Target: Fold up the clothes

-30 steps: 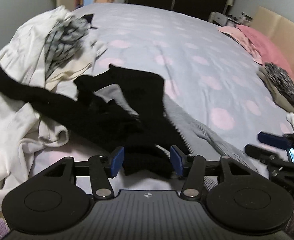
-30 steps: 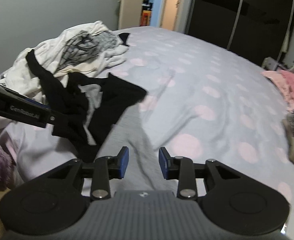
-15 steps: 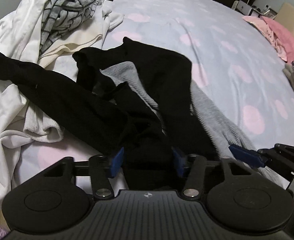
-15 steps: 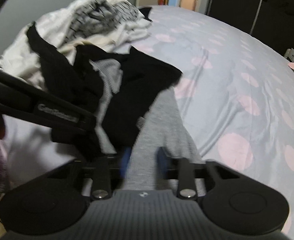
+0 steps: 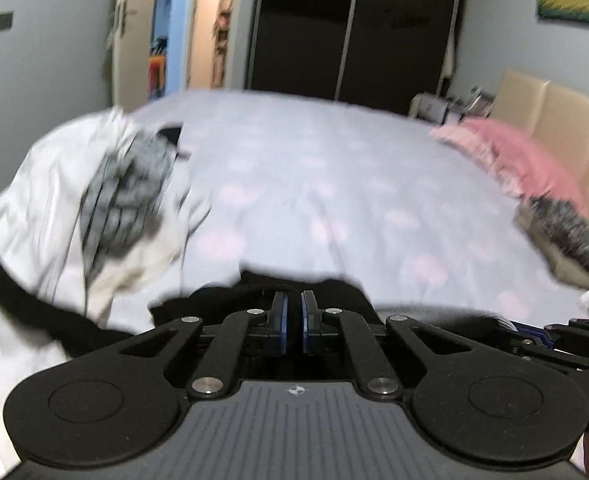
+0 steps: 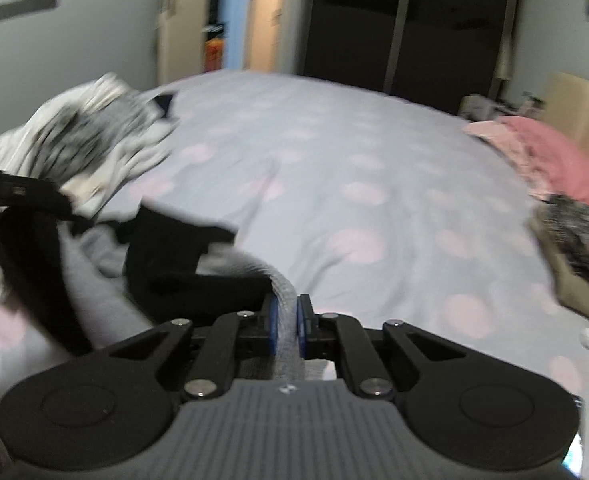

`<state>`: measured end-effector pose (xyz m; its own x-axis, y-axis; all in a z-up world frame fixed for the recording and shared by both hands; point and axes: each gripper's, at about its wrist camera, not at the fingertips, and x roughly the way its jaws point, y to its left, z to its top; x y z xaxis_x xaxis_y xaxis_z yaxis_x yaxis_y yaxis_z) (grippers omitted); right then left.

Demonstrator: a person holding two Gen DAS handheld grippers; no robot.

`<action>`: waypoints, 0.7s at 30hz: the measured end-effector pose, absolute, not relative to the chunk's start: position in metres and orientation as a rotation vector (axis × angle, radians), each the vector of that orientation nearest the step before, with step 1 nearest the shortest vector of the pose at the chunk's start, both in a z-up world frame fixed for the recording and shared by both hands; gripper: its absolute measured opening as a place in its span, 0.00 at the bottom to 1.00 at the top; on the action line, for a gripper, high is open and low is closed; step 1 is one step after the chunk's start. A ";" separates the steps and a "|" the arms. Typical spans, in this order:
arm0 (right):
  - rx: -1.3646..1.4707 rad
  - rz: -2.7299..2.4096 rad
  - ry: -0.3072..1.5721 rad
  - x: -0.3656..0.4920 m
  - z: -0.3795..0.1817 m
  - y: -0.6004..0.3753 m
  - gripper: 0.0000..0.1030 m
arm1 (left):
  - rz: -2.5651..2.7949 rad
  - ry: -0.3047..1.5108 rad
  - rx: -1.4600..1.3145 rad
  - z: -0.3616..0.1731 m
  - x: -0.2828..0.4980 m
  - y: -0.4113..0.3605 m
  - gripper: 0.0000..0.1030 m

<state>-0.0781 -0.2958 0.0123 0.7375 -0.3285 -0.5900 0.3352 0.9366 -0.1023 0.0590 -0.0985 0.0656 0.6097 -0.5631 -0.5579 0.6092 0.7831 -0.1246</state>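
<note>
My right gripper [image 6: 285,322] is pinching the grey-and-black garment [image 6: 174,256]; my left gripper [image 5: 293,322], nearly closed, is blurrily gripping its black edge [image 5: 254,286]. Open bedspread [image 6: 354,168] is lying ahead.

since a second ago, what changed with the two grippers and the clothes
Both grippers closed: the left gripper shut on the black garment, the right gripper on the grey knit garment. Both then lifted and tipped up, pulling the cloth off the bed. The white and striped clothes pile, the pink bedding and the dotted lilac bedspread stayed put.

A home bedroom: bed [image 6: 334,184], dark wardrobe [image 5: 354,28], laundry heap [image 5: 94,200].
</note>
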 end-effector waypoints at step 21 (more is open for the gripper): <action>0.091 -0.498 0.821 -0.157 0.076 -0.369 0.10 | -0.760 0.659 0.337 0.109 0.074 -0.120 0.04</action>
<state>-0.1567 -0.3689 0.0762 0.5735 -0.3892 -0.7208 0.4585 0.8817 -0.1112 0.0741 -0.1196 0.1094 0.5397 -0.5241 -0.6587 0.7263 0.6856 0.0496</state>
